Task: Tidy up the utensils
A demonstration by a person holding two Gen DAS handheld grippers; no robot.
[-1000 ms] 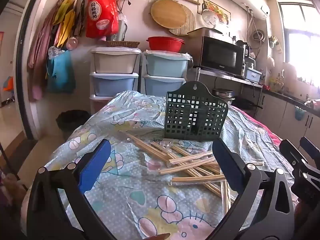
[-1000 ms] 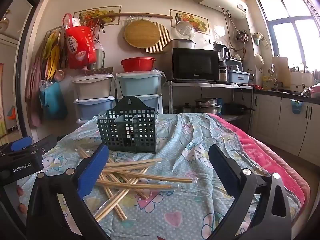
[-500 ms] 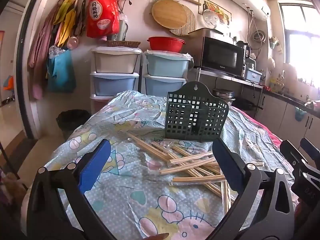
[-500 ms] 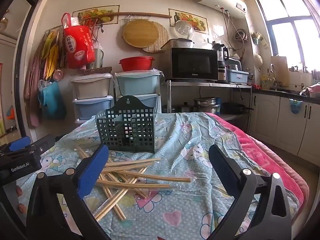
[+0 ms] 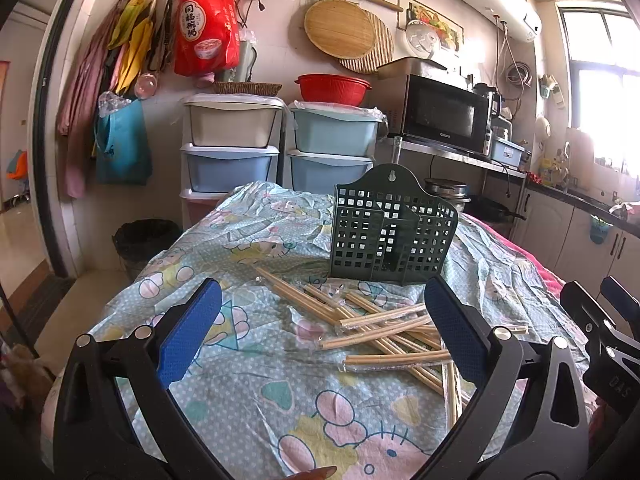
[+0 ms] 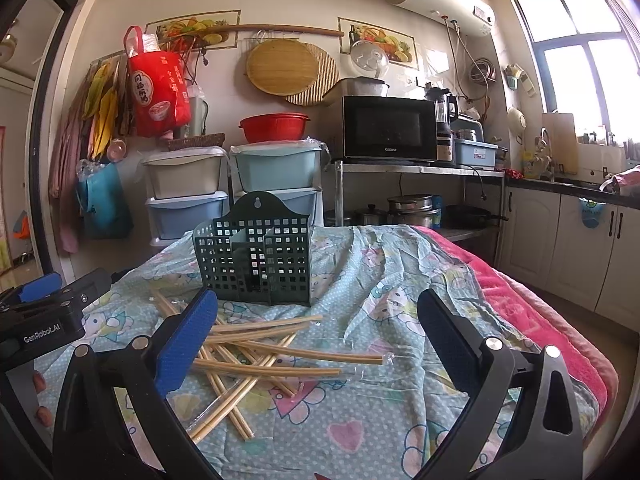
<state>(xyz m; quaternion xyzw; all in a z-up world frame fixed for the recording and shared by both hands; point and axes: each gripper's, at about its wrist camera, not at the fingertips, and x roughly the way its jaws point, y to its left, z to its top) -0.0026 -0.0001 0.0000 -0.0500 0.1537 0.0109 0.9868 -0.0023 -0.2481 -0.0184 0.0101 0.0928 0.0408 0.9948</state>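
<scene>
Wooden chopsticks (image 5: 384,332) lie in a loose, crossed pile on the table (image 5: 240,380), several in clear wrappers, on a cartoon-print cloth. Behind the pile, near it, stands an upright dark green holder (image 5: 390,236) with a grid wall and inner dividers; nothing shows inside it.

Your left hand-held gripper (image 5: 320,328) hovers above the near part of the table with its blue-padded fingers (image 5: 188,336) spread wide and nothing between them; the pile sits toward its right finger. Your right hand-held gripper (image 6: 316,332) is likewise released and empty, its fingers (image 6: 186,344) framing the pile, with the holder beyond its left finger. Each gripper shows at the edge of the other's view. A pink blanket (image 6: 540,320) drapes the table's right side.
</scene>
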